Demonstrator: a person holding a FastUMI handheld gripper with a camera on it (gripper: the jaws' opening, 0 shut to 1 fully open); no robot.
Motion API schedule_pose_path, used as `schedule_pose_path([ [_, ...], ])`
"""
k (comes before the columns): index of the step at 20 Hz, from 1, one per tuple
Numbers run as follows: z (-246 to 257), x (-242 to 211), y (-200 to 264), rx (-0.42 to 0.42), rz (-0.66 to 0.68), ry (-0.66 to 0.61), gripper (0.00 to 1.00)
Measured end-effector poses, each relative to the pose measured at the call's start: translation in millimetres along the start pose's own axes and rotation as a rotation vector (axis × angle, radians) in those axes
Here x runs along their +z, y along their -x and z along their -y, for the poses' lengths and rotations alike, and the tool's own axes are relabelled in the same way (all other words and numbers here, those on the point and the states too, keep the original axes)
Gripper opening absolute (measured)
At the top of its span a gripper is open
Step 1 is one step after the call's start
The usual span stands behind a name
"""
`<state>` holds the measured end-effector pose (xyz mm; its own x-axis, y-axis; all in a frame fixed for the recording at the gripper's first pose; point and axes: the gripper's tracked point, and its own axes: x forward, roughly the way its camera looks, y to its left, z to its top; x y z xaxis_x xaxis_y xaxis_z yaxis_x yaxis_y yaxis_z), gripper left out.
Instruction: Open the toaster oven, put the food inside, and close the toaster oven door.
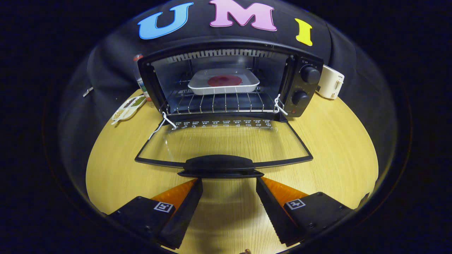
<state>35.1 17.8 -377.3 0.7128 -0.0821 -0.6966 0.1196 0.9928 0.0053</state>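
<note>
Black two-finger gripper (229, 183) spread wide, holding nothing, tips just short of the black handle (219, 165) of the lowered glass door (226, 144). Beneath, pale wooden round table (335, 158). Beyond the door, black toaster oven (300, 84) standing open, white rectangular tray with a dark red round of food (224, 80) resting on the wire rack (219, 102) inside. Right of the oven, a white toaster (330, 83); left, a small white dish of seeds (128, 106).
</note>
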Motion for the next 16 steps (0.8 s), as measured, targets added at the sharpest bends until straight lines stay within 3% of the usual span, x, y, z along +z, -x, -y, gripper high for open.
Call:
schedule_pose_path([
  [12,0,110,82,0.099,0.366,0.002,0.99],
  [16,10,141,133,0.143,0.503,0.008,0.99],
])
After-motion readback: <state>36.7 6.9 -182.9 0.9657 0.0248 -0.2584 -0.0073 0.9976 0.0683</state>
